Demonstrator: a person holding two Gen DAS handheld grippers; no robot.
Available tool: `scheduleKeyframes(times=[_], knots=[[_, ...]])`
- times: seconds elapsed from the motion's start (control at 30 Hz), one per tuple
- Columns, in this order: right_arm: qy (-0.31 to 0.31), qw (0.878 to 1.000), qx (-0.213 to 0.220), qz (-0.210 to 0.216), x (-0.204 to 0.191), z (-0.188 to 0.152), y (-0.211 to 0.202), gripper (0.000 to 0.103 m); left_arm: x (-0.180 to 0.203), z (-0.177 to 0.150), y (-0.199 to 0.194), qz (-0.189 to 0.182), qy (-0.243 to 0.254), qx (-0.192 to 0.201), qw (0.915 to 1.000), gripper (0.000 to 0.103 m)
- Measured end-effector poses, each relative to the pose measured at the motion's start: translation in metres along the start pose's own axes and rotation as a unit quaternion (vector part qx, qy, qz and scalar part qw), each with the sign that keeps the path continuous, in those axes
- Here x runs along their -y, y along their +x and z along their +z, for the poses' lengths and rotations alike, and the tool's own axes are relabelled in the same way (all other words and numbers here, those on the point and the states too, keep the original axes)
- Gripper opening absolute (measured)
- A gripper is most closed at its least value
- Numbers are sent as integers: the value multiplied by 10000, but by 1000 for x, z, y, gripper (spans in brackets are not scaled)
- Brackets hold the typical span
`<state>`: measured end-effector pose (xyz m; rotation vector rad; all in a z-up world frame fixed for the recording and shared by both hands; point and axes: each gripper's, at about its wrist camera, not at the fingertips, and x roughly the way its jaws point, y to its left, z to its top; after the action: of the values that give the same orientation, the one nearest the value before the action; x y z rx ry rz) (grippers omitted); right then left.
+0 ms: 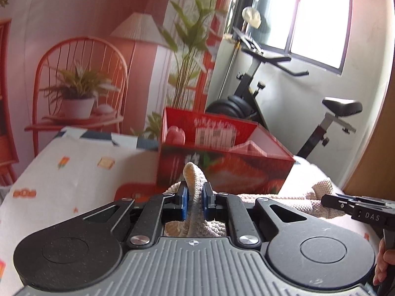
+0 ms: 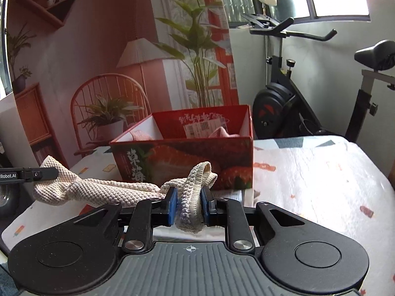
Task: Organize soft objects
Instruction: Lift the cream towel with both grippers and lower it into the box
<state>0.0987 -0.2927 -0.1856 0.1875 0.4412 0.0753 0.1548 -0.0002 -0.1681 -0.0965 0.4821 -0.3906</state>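
- The left gripper (image 1: 195, 198) has its blue pads (image 1: 183, 198) clamped on a fold of a cream knitted cloth (image 1: 195, 180), which pokes up between them toward 12 o'clock.
- The right gripper (image 2: 189, 203) is likewise pressed tight on the ribbed edge of the same cloth, a loop of which curls up and over toward 1 o'clock.
- In the right wrist view the cloth stretches from the right pads toward 9 o'clock, sagging and twisted, to the left gripper's black fingers at the picture's left edge; it hangs between the two grippers above the table.
- In the left wrist view the right gripper shows at 3 o'clock, with cloth bunched beside it and part of a hand (image 1: 384, 264) on its handle at 4 o'clock.
- Just beyond the cloth, at 12 o'clock in both views, stands an open red box (image 2: 187, 162) printed with strawberries; pink soft items (image 2: 140, 134) lie inside it.
- The box rests on a table covered by a white patterned tablecloth (image 2: 321, 177).
- Behind the table hangs a backdrop (image 2: 111, 49) picturing a chair, lamp and plants; an exercise bike (image 2: 296, 98) stands at 2 o'clock below a window.
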Motion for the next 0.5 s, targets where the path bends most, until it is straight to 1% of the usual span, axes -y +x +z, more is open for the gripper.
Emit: scheduleKeyframes(times=[0.13, 0.2, 0.37, 0.5], knots=[[-134, 9995, 264, -61, 8, 36, 15, 19, 9, 31, 18, -38, 181, 293, 9994, 13], [-177, 9992, 352, -99, 13, 53, 29, 19, 14, 45, 33, -30, 253, 360, 9990, 13], [-395, 9981, 392, -270, 26, 87, 74, 19, 23, 77, 79, 97, 336, 330, 9988, 13], [-340, 9980, 336, -425, 39, 99, 112, 18, 24, 90, 119, 260, 315, 128, 9991, 13]])
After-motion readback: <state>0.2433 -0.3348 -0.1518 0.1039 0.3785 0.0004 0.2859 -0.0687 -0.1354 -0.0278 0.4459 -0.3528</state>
